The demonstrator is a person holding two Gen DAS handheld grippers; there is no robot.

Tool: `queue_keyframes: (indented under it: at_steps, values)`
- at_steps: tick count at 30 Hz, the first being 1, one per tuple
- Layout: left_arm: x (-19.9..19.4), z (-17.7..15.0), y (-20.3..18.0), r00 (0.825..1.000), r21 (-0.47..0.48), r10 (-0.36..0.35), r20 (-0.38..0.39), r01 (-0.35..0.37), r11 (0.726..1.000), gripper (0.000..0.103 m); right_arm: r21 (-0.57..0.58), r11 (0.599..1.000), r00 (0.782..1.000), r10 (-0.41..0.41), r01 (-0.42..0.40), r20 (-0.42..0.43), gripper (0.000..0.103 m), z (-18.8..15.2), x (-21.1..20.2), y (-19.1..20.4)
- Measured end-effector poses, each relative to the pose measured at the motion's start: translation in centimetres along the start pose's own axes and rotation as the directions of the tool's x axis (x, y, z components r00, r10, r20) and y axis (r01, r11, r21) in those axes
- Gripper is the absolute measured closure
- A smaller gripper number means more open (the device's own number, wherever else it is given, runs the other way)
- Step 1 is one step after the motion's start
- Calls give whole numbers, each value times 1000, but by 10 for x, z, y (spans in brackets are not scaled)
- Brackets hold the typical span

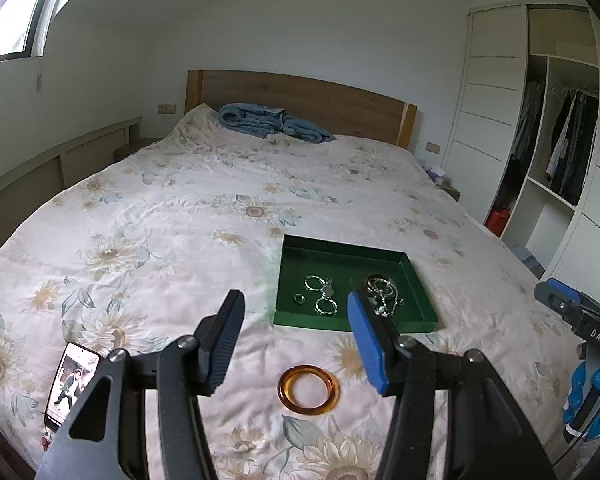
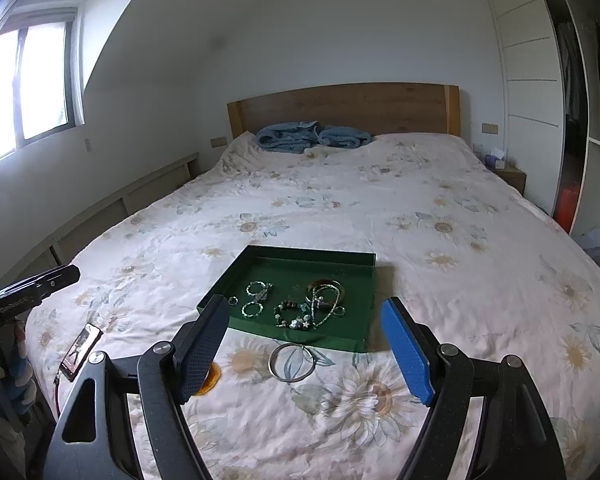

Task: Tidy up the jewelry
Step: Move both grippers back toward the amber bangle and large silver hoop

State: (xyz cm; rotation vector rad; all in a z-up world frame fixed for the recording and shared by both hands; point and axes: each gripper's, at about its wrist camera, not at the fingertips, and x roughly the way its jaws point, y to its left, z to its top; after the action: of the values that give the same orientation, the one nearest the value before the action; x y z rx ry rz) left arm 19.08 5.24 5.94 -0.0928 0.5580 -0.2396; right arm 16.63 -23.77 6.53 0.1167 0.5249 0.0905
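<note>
Nearest my left wrist lens, the left tongs (image 1: 296, 344) stand released, black pad and blue pad well apart, and low in the frame's centre an amber bangle (image 1: 308, 390) lies flat on the bedspread (image 1: 160, 216) in the gap between them. My right tongs (image 2: 306, 350) are likewise spread and grasp nothing; a thin silver bangle (image 2: 293, 361) rests on the cloth between their pads, just below the near wall of the green tray (image 2: 352, 344). Inside that tray I see small silver hoops (image 2: 257, 299) toward its left, and a tangle of beads and chain (image 2: 318, 306) toward its right. A phone (image 1: 72, 386) with its screen lit lies at the lower left of the left view, near the bed's edge. The sunflower-print spread is rumpled and covers the whole bed; a blue blanket (image 2: 312, 136) is bunched against the wooden headboard (image 2: 348, 106) at upper centre. A window (image 2: 40, 88) glares at the upper left, and an open wardrobe (image 1: 560, 140) with hanging clothes fills the right edge.
</note>
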Motion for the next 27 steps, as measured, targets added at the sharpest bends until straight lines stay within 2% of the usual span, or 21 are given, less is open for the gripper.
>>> queue_keyframes:
  at_steps: [5, 12, 20, 25, 27]
  values:
    - [29, -9, 7, 1000, -12, -1, -29, 1, 1000, 51, -11, 1000, 999, -6, 6, -33, 25, -6, 28, -4]
    - [88, -35, 20, 994, -33, -5, -106, 1, 999, 51, -21, 1000, 992, 7, -10, -127, 25, -30, 95, -8]
    - [144, -73, 30, 978, -31, 6, -208, -13, 999, 51, -6, 999, 967, 44, -47, -252, 25, -67, 175, -12]
    - [166, -91, 38, 967, -34, 2, -255, -10, 999, 51, -12, 998, 947, 58, -65, -315, 25, -83, 211, -8]
    - [172, -98, 40, 963, -33, -5, -270, -4, 999, 51, -22, 998, 939, 45, -56, -340, 29, -89, 223, -7]
